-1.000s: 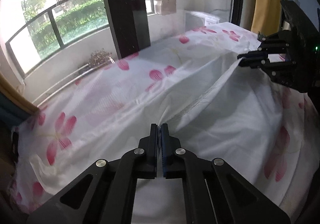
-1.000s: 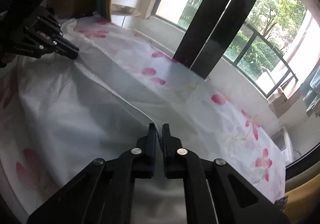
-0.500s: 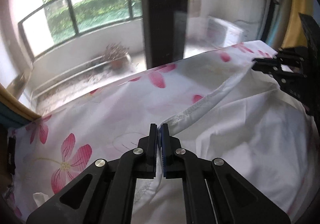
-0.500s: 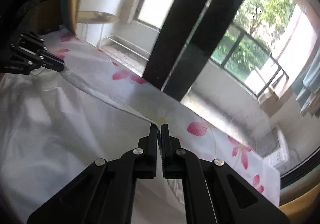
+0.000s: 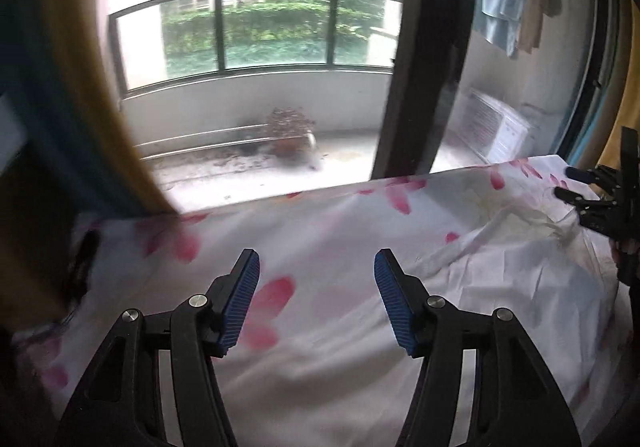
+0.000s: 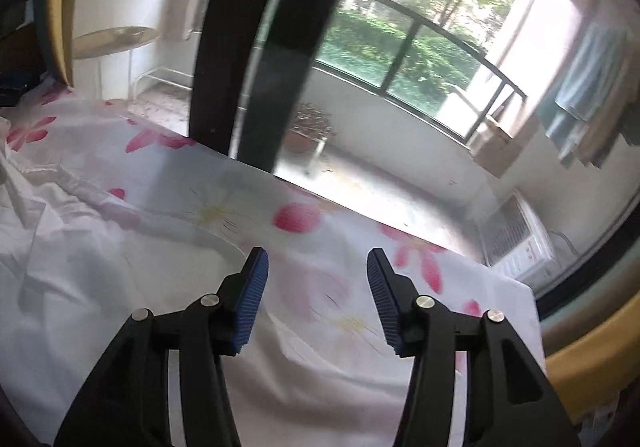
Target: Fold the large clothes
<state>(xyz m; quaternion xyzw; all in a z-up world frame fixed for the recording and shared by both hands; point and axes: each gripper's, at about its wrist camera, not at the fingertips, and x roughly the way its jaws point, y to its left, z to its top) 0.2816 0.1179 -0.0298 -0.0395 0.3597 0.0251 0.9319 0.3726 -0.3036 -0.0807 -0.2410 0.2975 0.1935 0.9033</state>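
White flowered sheet (image 5: 320,231) lies spread over the bed, folded edge (image 6: 120,207) dropped along the window side. We judge one fold just laid; next we need fresh corners. Left claw (image 5: 316,299) and right claw (image 6: 316,291) have just been opening, jaws apart, nothing between. Dark window post (image 5: 424,47) close behind; yellow curtain (image 5: 80,87) crowds the left.

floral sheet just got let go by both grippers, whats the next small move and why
Probably pull both grippers back and look for the next edge to pinch. The left gripper and right gripper have just been opening, and nothing sits between either pair of pads. The white underside of the floral sheet now lies folded over toward the window side, its hem rumpled and needing straightening.
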